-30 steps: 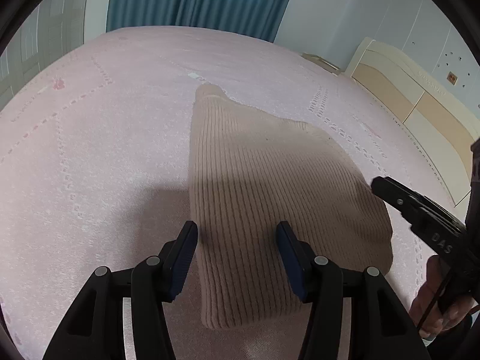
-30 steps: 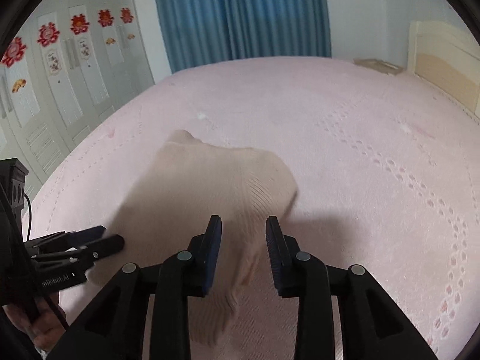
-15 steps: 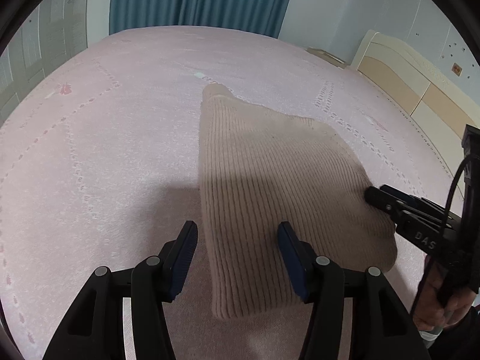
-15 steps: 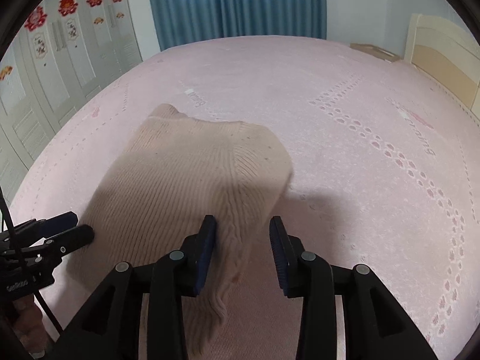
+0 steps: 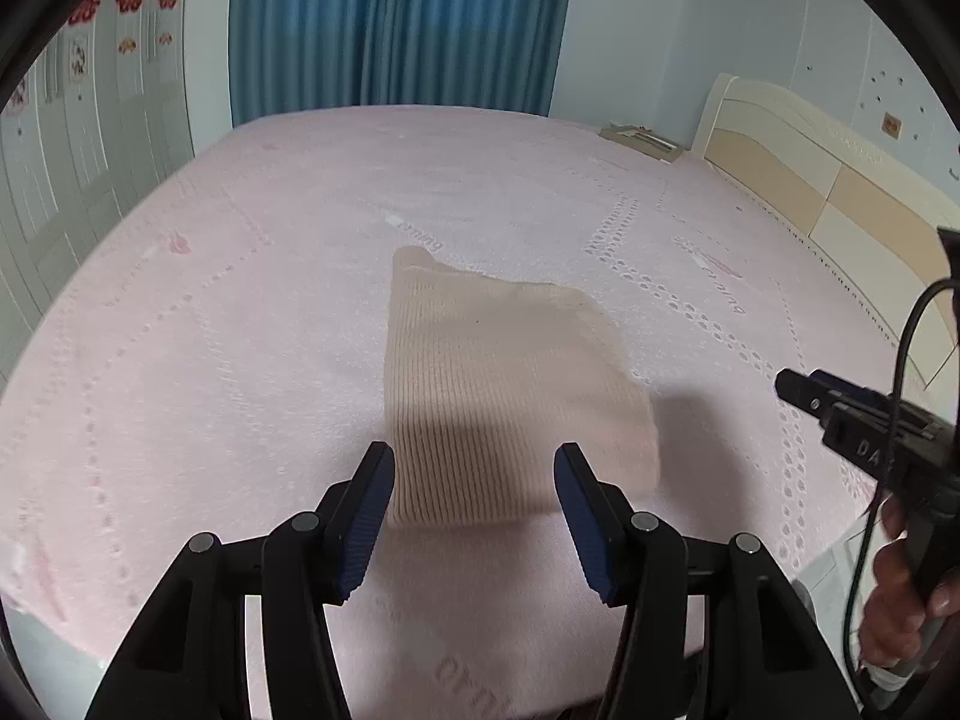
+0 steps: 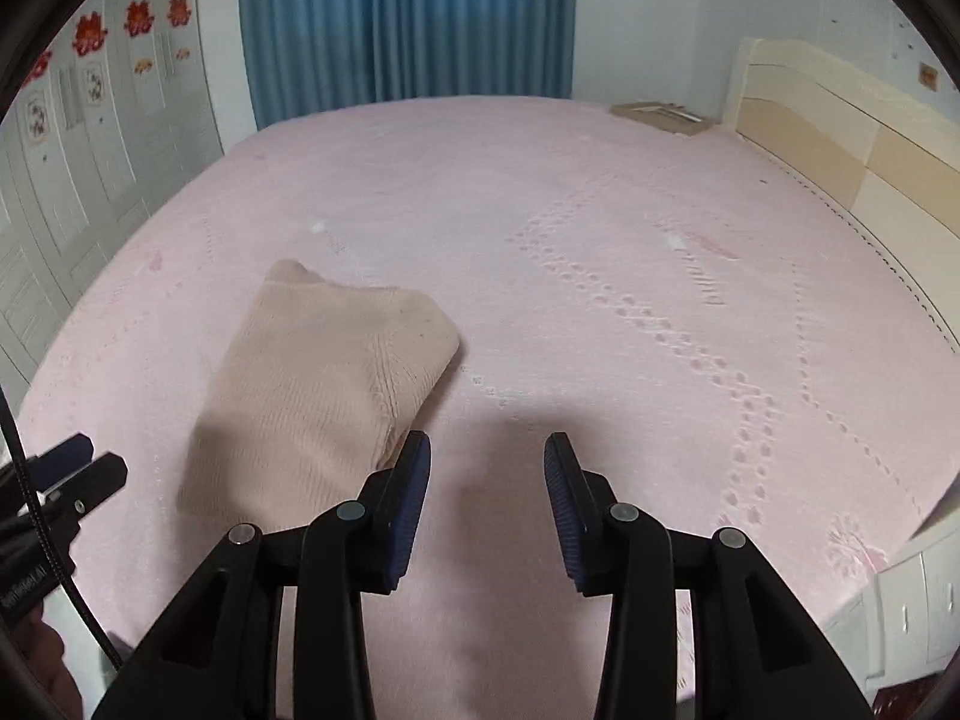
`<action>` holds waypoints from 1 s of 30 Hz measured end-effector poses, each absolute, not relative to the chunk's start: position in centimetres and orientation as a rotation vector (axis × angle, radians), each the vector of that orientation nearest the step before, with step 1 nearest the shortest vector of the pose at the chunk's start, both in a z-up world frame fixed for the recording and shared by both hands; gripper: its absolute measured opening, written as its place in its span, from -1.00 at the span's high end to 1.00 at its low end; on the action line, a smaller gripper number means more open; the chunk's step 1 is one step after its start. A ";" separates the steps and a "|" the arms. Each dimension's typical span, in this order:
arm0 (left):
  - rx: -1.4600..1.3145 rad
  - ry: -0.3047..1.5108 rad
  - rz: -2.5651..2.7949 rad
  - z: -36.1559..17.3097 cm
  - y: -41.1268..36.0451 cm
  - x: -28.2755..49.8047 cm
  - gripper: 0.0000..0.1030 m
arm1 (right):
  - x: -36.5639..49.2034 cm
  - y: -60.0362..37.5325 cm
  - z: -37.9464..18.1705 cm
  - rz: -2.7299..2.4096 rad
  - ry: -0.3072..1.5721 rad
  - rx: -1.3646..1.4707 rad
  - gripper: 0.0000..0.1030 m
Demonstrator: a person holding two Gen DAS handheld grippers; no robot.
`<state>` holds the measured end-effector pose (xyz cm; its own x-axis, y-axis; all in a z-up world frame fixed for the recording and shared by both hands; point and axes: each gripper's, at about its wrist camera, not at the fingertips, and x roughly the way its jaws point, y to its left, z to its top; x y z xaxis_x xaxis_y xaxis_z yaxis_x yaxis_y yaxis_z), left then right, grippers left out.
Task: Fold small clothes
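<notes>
A beige ribbed knit garment [image 5: 504, 384] lies folded flat on the pink bed; it also shows in the right wrist view [image 6: 318, 384]. My left gripper [image 5: 474, 468] is open and empty, held above the garment's near edge. My right gripper [image 6: 486, 462] is open and empty, off the garment's right side over bare bedspread. The right gripper also shows at the right edge of the left wrist view [image 5: 840, 408], and the left gripper at the left edge of the right wrist view [image 6: 72, 468].
The pink bedspread [image 6: 600, 252] covers a wide bed. A cream headboard [image 5: 810, 168] stands at the right, blue curtains [image 6: 408, 24] at the back, white wardrobe doors [image 6: 72, 138] at the left. A small flat object [image 6: 660, 115] lies by the headboard.
Both grippers have pulled back and up from the garment, which now lies further off. The right gripper has opened wider and shifted to the right, clear of the garment.
</notes>
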<state>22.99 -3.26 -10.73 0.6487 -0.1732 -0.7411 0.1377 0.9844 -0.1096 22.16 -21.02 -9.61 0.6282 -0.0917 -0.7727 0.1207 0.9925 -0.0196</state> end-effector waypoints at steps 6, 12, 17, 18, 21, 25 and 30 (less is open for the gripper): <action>-0.025 0.815 -0.116 -7.1 -3.1 19.3 -0.38 | 17.5 -21.4 -5.3 -0.106 0.838 0.055 -0.35; -0.012 0.804 -0.044 -4.9 -2.9 16.6 -0.52 | 13.9 -21.1 -2.5 -0.081 0.780 0.048 -0.76; -0.016 0.803 -0.030 -4.2 -3.3 15.0 -0.52 | 12.1 -21.3 -1.8 -0.071 0.791 0.040 -0.81; -0.017 0.801 -0.030 -4.1 -3.4 14.9 -0.52 | 11.7 -21.4 -1.7 -0.071 0.789 0.043 -0.81; -0.015 0.796 -0.026 -3.9 -3.6 14.7 -0.52 | 10.8 -21.6 -1.4 -0.060 0.790 0.056 -0.82; -0.014 0.781 -0.022 -3.4 -3.8 13.9 -0.52 | 10.0 -21.8 -1.4 -0.059 0.790 0.050 -0.82; -0.013 0.770 -0.022 -3.2 -4.1 13.3 -0.52 | 9.7 -21.9 -1.5 -0.056 0.791 0.049 -0.82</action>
<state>13.28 -4.09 -3.24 0.7180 -0.0250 -0.6956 0.0151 0.9997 -0.0203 9.71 -21.86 -1.49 0.7021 -0.0315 -0.7114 0.0685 0.9974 0.0234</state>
